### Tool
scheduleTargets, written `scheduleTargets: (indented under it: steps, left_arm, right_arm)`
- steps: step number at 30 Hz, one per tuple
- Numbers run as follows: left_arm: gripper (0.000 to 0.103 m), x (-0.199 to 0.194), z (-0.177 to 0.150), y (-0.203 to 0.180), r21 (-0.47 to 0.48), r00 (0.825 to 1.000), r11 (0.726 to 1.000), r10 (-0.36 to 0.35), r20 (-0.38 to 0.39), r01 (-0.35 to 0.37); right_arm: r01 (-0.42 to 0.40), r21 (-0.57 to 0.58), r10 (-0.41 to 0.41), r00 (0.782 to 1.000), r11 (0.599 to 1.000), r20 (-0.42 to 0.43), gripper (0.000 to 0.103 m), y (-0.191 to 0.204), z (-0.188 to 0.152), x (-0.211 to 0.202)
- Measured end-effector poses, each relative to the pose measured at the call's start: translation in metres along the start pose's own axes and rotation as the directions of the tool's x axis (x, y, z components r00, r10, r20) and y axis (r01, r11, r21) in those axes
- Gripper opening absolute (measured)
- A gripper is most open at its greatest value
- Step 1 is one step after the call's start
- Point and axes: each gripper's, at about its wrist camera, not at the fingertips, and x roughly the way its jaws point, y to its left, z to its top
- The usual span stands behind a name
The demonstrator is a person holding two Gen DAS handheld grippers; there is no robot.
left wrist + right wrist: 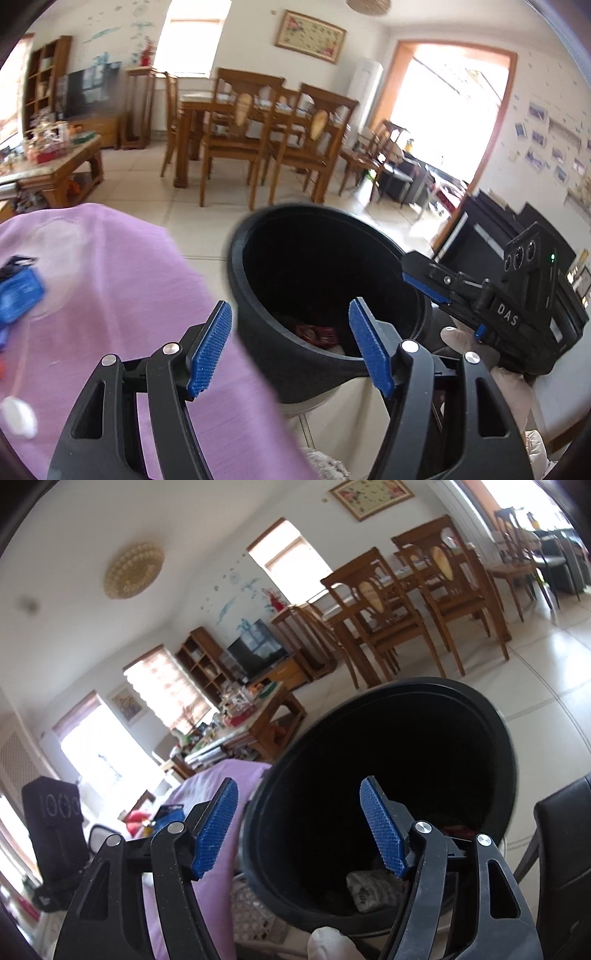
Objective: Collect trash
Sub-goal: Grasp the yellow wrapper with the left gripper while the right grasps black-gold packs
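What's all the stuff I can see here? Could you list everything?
Round black plastic bin: one, black, beside the cloth, below both grippers.
Red wrapper: one, red, inside the bin.
Crumpled grey-white paper: one, inside the bin.
Lilac tablecloth: one, lilac, left of the bin.
Blue packet: one, blue, on the cloth.
Wooden dining chairs: several, brown, far side.
Left gripper: black, blue fingers, open, empty.
Right gripper: same, open, empty.

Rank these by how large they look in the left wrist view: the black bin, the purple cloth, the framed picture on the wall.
1. purple cloth, though its nearness to the camera enlarges it
2. black bin
3. framed picture, far away
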Motion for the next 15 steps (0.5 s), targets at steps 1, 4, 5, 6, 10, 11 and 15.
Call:
scheduleTargets:
  steps: [1,4,5,6,10,11,15]
  left_arm:
    - [0.066,-0.009,0.000,0.009,-0.016,1.000,1.000,0.014,0.014,-0.014]
    - [0.072,-0.038,-0.003,0.043,-0.063,0.996,0.995,0.075,0.053,-0.071]
    - [0.080,-0.048,-0.005,0.055,-0.079,0.992,0.992,0.105,0.064,-0.099]
    - [0.080,-0.059,-0.008,0.072,-0.105,0.986,0.985,0.145,0.082,-0.136]
    - [0.080,-0.092,-0.017,0.143,-0.223,0.955,0.939,0.286,0.078,-0.263]
    - [0.080,-0.096,-0.018,0.154,-0.242,0.949,0.929,0.306,0.072,-0.281]
    - [0.080,-0.101,-0.023,0.222,-0.326,0.928,0.875,0.373,-0.017,-0.358]
  right_arm:
    - [-0.007,-0.022,0.006,1.000,1.000,-0.008,0.069,0.011,-0.001,0.004]
    - [-0.034,-0.073,0.031,0.999,0.997,-0.038,0.069,0.044,-0.005,0.019]
    - [-0.040,-0.086,0.037,0.998,0.996,-0.046,0.069,0.052,-0.006,0.023]
    - [-0.048,-0.106,0.041,0.997,0.993,-0.059,0.069,0.065,-0.009,0.030]
    - [-0.084,-0.166,0.066,0.992,0.983,-0.110,0.069,0.105,-0.018,0.055]
    - [-0.094,-0.185,0.070,0.989,0.978,-0.127,0.069,0.116,-0.021,0.063]
    - [-0.139,-0.265,0.090,0.978,0.954,-0.188,0.069,0.160,-0.030,0.093]
